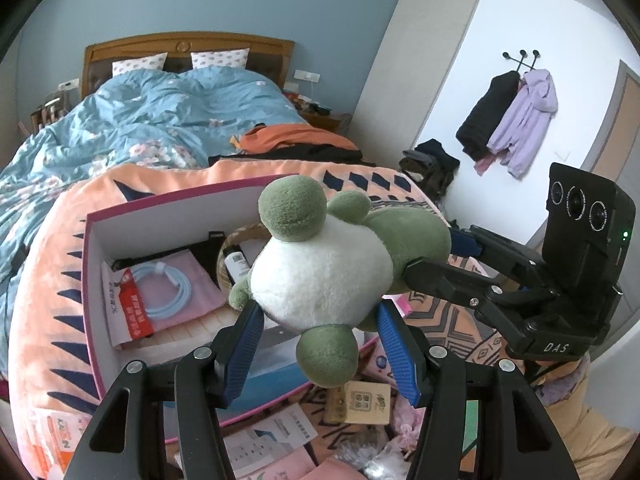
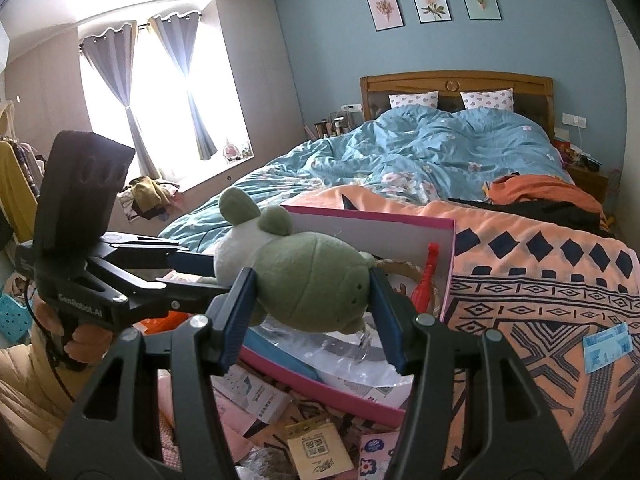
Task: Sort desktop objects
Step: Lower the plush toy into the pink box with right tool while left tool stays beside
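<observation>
A green-and-white plush frog (image 1: 324, 264) hangs in mid-air above an open pink-edged box (image 1: 96, 248), gripped from two sides at once: the left tool (image 1: 320, 344) pinches its white belly between blue pads, while the right tool (image 2: 316, 312) pinches its green head, each set of jaws pressed into the soft fabric rather than standing free. The box sits on an orange patterned blanket (image 2: 540, 280) spread over the foot of a bed, and already holds a packaged light-blue cable (image 1: 166, 292), a red bottle (image 2: 428, 284) and a woven basket (image 2: 404, 270) (its contents are largely hidden behind the toy). Loose cards and leaflets, among them a tan card (image 2: 316, 450) with printed codes, lie scattered in front of the box, so the sorting appears far from complete. The step in hand looks to be carrying the frog over the box for placement. The next move would call for lowering it into a free patch of the box floor, clear of the basket and the cable, and for both tools to let go together, since a single release would leave the toy dangling from the other grip.
</observation>
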